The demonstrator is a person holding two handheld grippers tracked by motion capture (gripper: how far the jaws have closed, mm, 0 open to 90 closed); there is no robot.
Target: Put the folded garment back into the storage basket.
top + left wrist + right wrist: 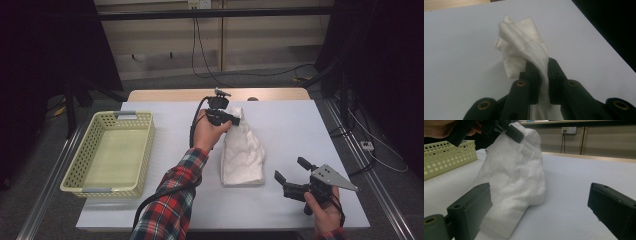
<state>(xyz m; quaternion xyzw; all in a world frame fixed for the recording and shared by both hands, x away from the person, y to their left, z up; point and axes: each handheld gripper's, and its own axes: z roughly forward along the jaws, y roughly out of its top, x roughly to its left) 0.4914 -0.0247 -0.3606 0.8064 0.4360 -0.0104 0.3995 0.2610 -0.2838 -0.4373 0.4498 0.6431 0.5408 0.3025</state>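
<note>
The crumpled white cloth towel (243,152) lies on the pale grey table (295,125) just right of its middle, its long axis running from near to far, and its far end is raised off the surface because the left gripper (231,118) is clenched on a gathered fold there; in the left gripper view that fold (541,65) passes straight between the two black jaws. The near end of the towel still rests flat on the table. The right gripper (289,174) sits at the near right, just beside that near end and apart from it, its jaws spread wide and holding nothing; in the right gripper view the towel (516,175) rises ahead and to the left of the gap. The right hand (324,207) is therefore the nearer one to the free end, and I judge any second grasp would fall to it. The pale yellow perforated plastic basket (140,150) stands at the left of the table, well apart from the towel, with nothing in it.
</note>
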